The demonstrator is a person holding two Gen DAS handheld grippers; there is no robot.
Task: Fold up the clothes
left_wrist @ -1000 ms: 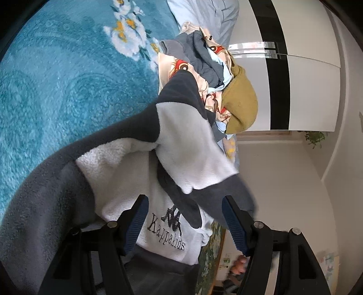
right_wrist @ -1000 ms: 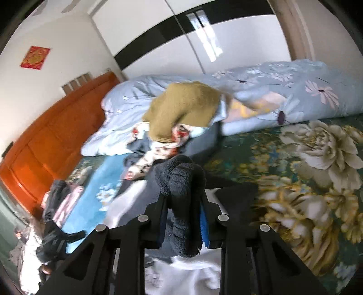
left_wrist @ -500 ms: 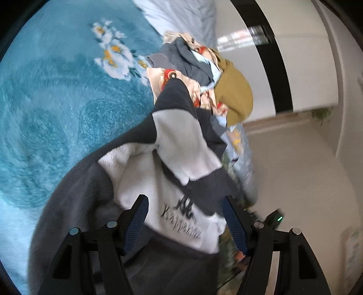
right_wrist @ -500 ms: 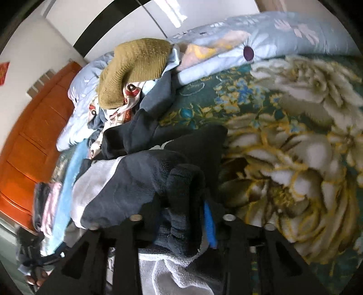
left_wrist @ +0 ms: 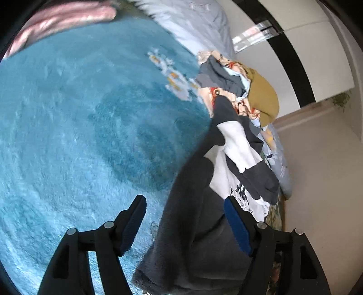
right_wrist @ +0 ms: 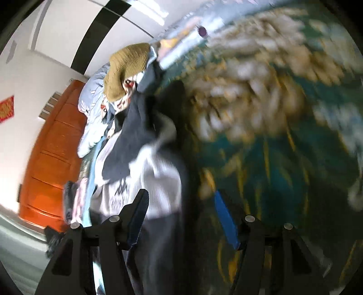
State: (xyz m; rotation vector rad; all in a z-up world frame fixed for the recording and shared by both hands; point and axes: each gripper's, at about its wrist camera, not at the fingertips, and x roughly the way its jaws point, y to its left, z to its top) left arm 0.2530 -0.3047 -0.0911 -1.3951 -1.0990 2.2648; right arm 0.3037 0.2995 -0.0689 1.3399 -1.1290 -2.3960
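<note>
Your left gripper [left_wrist: 185, 214] had its jaws spread and opening wider, and the dark fleece of the sweatshirt [left_wrist: 233, 156] lay between them without either pad pressing on it. Your right gripper [right_wrist: 181, 211] was opening too; the grey hem of the same sweatshirt [right_wrist: 156, 181] sat in the gap, close to the left finger, but was not pinched. The right view was badly smeared, so finer contact there could not be told.

The sweatshirt, grey and white with dark lettering on the chest, lay on the bed with one sleeve folded across its front. To one side of it spread the blue blanket [left_wrist: 79, 136], to the other the green flowered cover [right_wrist: 283, 136]. Beyond the sweatshirt stood a pile of clothes [left_wrist: 226, 77] topped by a mustard knit [left_wrist: 263, 97], with a pale quilt [left_wrist: 199, 25] behind it. A pink garment [left_wrist: 68, 18] lay at the far edge of the blanket, and an orange headboard [right_wrist: 52, 154] stood past that.
</note>
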